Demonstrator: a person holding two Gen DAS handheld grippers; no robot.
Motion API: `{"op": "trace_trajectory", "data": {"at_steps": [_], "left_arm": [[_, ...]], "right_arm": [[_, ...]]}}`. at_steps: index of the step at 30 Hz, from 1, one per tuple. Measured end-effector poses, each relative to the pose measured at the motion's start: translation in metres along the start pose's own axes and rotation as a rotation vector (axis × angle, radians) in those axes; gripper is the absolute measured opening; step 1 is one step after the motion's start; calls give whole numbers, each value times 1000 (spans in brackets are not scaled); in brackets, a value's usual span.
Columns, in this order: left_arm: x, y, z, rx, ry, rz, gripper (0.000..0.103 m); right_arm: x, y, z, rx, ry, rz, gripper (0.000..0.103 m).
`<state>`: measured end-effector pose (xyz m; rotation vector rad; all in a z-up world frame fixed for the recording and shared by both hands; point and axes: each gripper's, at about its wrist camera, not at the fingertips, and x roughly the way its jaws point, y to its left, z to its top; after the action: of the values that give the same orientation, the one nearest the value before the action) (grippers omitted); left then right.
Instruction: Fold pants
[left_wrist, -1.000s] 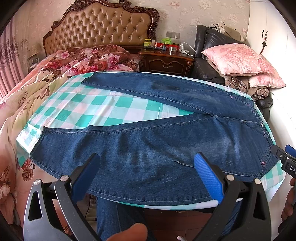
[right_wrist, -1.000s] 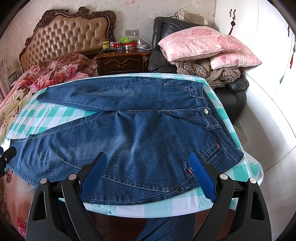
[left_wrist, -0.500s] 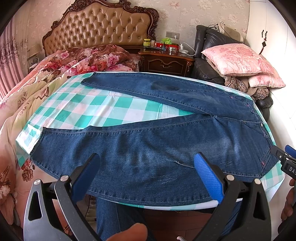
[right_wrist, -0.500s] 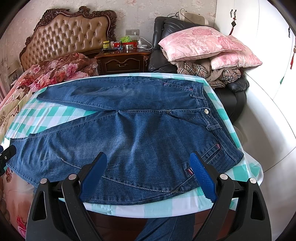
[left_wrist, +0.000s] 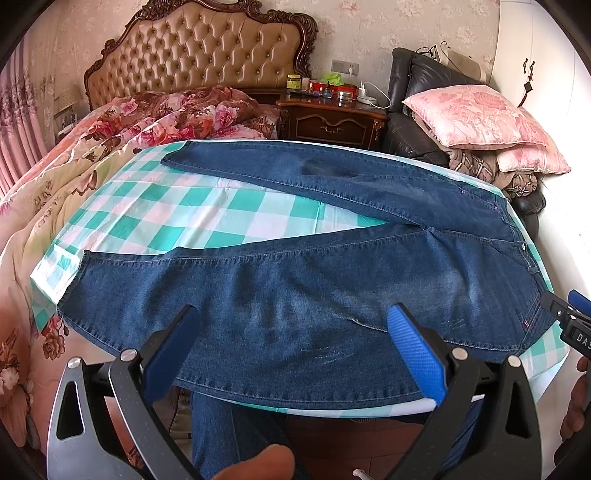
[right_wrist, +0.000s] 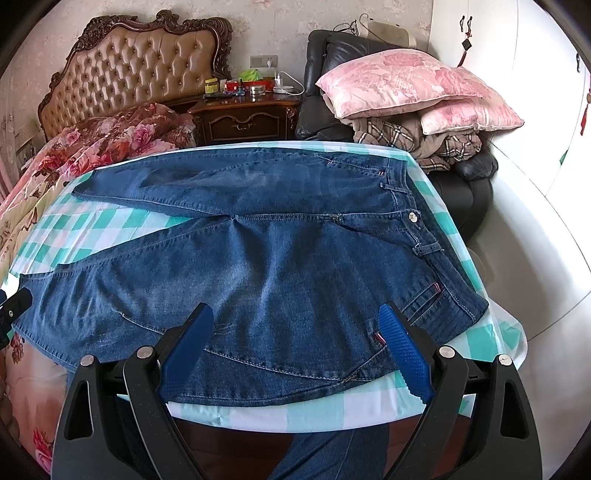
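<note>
Jeans (left_wrist: 314, 295) lie flat on a checked cloth (left_wrist: 221, 210), legs splayed apart, likely ready for a first fold. The left gripper (left_wrist: 291, 343) and right gripper (right_wrist: 295, 343) hover over the jeans' near edge, both wide open, holding nothing. Beyond the jeans: bed (left_wrist: 110, 140), nightstand (left_wrist: 332, 118), pillows (right_wrist: 399, 81). Nothing blocks them.

You face matt blue denim jeans (left_wrist: 295, 295), faded in patches, on a smooth checked cotton cloth (left_wrist: 207, 218). Your fingers (right_wrist: 404, 354) carry blue textured rubbery pads on matt black plastic. Behind: a glossy tufted leather headboard (left_wrist: 199, 51), a polished dark wooden nightstand (left_wrist: 332, 123) and satiny pink pillows (right_wrist: 399, 81).
</note>
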<state>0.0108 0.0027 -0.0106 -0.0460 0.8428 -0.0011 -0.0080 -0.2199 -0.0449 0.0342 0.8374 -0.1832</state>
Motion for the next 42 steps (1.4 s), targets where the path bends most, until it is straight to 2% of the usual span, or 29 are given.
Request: {"op": "trace_trajectory", "data": {"at_steps": [5,10,12,14,17,21,24,26,27,28,31,36,37,38,39,41,42], "left_arm": [[8,3,-5,-17,4,-15,101],[16,7,-4,-30,15,-36,101],[18,8,-1,-35,29,-45,101],[22,11,2,-55,52,-85,101],[28,16,5,-97,70,-121,101],[40,18,6,-124,97,-133,101],[51,19,8,-133,120,-131,101],[58,22,8,-144,136,-127,101],[63,24,9,-148,145,-119,101],[67,26,10,-150,153,-108,101],[80,33,13,-162,176,-81,101],[96,43,14,-180,205,-44,101],[98,45,13,-185,209,-40,101],[100,46,13,-189,213,-36,101],[102,48,13,-193,216,-32,101],[104,51,14,-199,218,-27,101],[104,51,15,-200,217,-28,101]], "right_arm": [[9,-8,2,28,42,6,88],[22,-20,11,61,96,47,88],[28,-36,27,86,74,77,88],[47,-64,57,120,86,80,88],[87,-115,117,143,72,-13,88],[168,-176,189,162,164,-47,88],[230,-206,223,148,229,-93,83],[262,-215,228,112,295,-143,78],[274,-223,237,131,270,-116,75],[290,-226,241,127,285,-114,72],[321,-230,254,121,289,-84,71],[356,-235,262,104,328,-91,71],[359,-234,263,101,327,-81,65],[364,-233,262,98,342,-54,49],[365,-231,262,89,335,-50,46],[360,-227,263,76,319,-8,21],[354,-224,265,68,297,-14,21]]}}
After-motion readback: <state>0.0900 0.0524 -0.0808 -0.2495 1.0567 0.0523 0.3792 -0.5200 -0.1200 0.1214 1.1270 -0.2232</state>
